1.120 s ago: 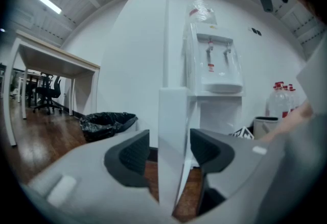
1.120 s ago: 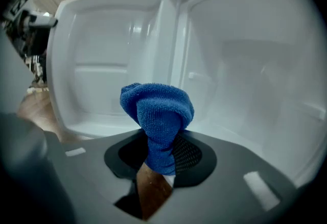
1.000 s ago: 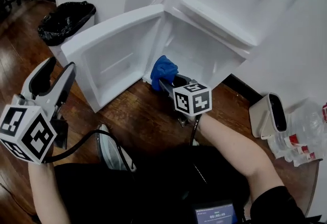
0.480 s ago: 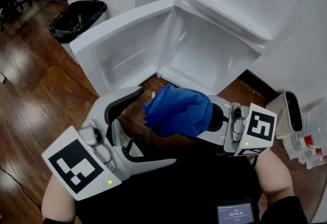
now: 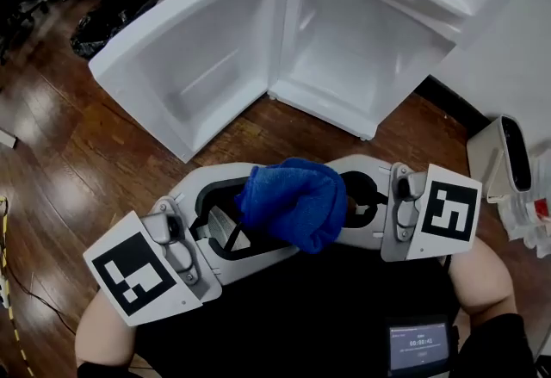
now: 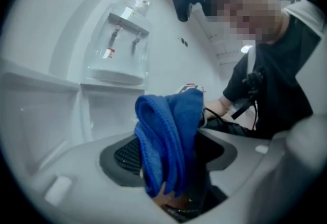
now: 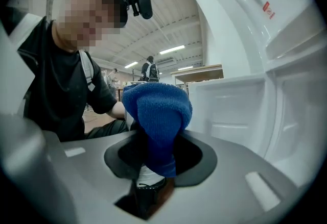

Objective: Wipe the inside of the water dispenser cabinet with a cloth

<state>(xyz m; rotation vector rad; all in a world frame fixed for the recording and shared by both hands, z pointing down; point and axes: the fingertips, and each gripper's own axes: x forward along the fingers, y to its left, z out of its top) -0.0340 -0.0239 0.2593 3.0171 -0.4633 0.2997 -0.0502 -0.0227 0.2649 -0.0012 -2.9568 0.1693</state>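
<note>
A bunched blue cloth (image 5: 293, 204) hangs between my two grippers, low in the head view and in front of the person's lap. My right gripper (image 5: 334, 211) comes in from the right and is shut on the cloth (image 7: 156, 116). My left gripper (image 5: 256, 211) comes in from the left; its jaws have just been closing and stand either side of the cloth (image 6: 168, 136) without clearly pressing it. Both sets of fingertips are hidden by the cloth. The white dispenser cabinet (image 5: 353, 58) stands open beyond, and its door (image 5: 181, 75) is swung out to the left.
A bin with a black bag (image 5: 116, 10) sits at the far left on the wooden floor (image 5: 77, 152). A beige device (image 5: 508, 161) and plastic bottles (image 5: 529, 221) lie at the right. A small screen (image 5: 422, 346) rests on the person's lap.
The right gripper drew the blue cloth back from the cabinet's mouth toward the person's body. The left gripper swung in from the far left, and its jaws now stand around the cloth.
</note>
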